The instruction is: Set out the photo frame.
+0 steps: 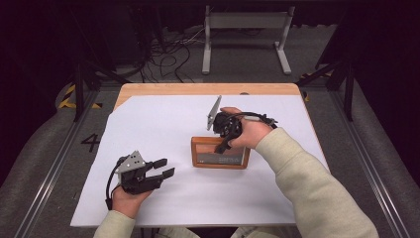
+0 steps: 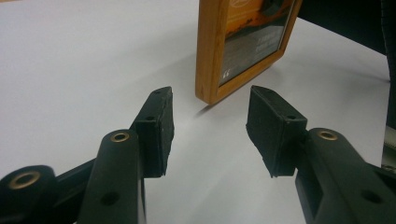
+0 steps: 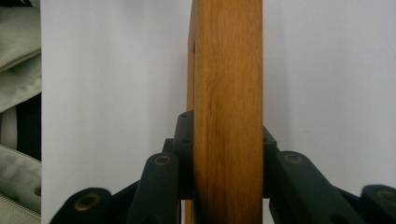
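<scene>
**White sheet, wooden frame, one clamp on**

White paper covers the surface (image 1: 163,124), wood showing along its far edge, dark floor and cables beyond. And we're right in the action: a wooden picture frame (image 1: 220,152) sits near the middle of the sheet, propped up on one long edge, glass front facing the person.

Right tongs (image 1: 224,144) come down from above and are clamped on the frame's top rail. The right gripper view tells it plainly: the wooden rail (image 3: 228,116) runs straight up between the two black jaws, pads pressed to either face of it. Solid hold, by the look of it.

Left tongs (image 1: 161,168) wait well apart on the near left, spread wide with nothing in them. In the left gripper view the jaws gape and point straight at the frame's nearest corner (image 2: 210,91).

How will it handle? I'd judge it light and stiff, a rigid wooden border that won't flex. The glazed front is the worry: breakable and slick, so no pinching across the pane. Take it by the wood, on a rail or near a corner, where pads get some bite. With one grip high on the rail it may swing, so a second hold on the side rail would steady it.
</scene>
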